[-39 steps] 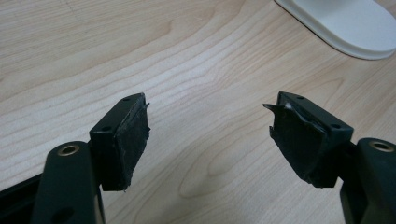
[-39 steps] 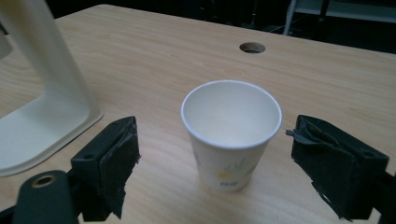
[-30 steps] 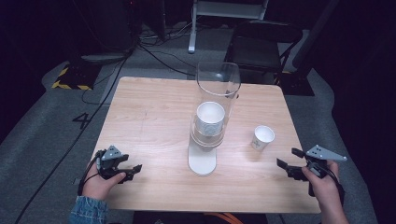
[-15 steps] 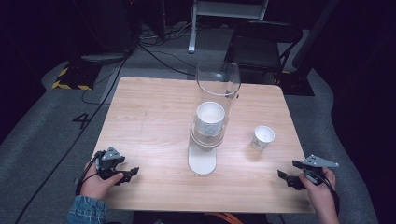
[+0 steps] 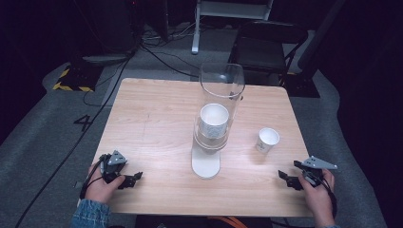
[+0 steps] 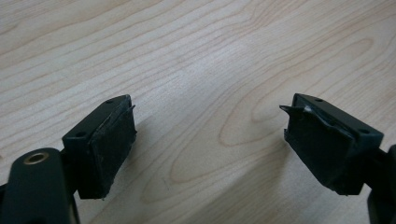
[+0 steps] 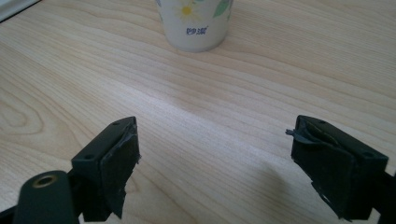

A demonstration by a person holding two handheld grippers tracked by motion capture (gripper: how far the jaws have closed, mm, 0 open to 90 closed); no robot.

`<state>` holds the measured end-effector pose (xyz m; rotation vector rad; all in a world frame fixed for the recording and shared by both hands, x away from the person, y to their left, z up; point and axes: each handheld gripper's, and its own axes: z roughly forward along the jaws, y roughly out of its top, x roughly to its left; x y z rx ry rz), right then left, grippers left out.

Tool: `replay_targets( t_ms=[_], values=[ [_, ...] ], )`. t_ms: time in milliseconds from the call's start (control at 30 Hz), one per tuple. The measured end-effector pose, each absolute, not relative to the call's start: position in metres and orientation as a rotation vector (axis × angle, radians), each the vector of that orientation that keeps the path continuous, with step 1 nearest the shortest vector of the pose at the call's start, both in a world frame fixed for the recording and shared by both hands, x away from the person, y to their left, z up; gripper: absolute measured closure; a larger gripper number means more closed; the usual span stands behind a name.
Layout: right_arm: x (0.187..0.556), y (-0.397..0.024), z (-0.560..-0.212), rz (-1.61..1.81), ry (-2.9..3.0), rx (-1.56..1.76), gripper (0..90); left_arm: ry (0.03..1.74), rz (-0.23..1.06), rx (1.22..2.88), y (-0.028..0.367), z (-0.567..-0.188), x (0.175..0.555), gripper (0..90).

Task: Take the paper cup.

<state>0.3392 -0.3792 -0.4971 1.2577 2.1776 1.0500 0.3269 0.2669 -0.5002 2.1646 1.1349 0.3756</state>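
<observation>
My left gripper (image 5: pixel 134 178) and right gripper (image 5: pixel 286 176) rest low on the bench (image 5: pixel 157 118), jaws wide, empty; a paper cup (image 5: pixel 267 139) stands beyond my right.

the worktop (image 5: pixel 157 128) is pale wood with wavy brown grain. both grippers, the left gripper (image 5: pixel 128 179) and the right gripper (image 5: pixel 291 179), are black with grey plates on top, and their jaws are matte black. the small paper cup (image 5: pixel 267 140) is white, printed with a yellow and white daisy, green leaves and blue lettering. the tall cylinder (image 5: pixel 221 95) is clear, on a white base (image 5: pixel 206 163), with a white cup (image 5: pixel 214 121) inside. the floor (image 5: pixel 43 137) is grey carpet with a white "4". the sleeve (image 5: pixel 90 216) is blue denim.
</observation>
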Motion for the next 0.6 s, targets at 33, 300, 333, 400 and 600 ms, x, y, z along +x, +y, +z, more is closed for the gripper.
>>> replay_targets(
  t_ms=[33, 300, 333, 400, 600],
  values=[
    [0.3417, -0.3786, -0.5001, 1.056, 2.201, 1.247, 16.0, 1.107, 0.409, 2.173, 0.2664, -0.5027, 0.3275, 15.4],
    [0.3461, -0.3730, -0.5046, 0.984, 2.250, 1.234, 14.2, 1.095, 0.412, 2.161, 0.2668, -0.5045, 0.3281, 13.7],
    [0.3463, -0.3729, -0.5047, 0.979, 2.249, 1.237, 11.8, 1.096, 0.413, 2.161, 0.2668, -0.5045, 0.3281, 13.4],
    [0.3468, -0.3728, -0.5048, 0.968, 2.245, 1.245, 9.1, 1.097, 0.412, 2.161, 0.2667, -0.5044, 0.3282, 13.3],
    [0.3494, -0.3723, -0.5058, 0.929, 2.234, 1.300, 0.3, 1.098, 0.417, 2.166, 0.2667, -0.5043, 0.3285, 12.4]
  ],
)
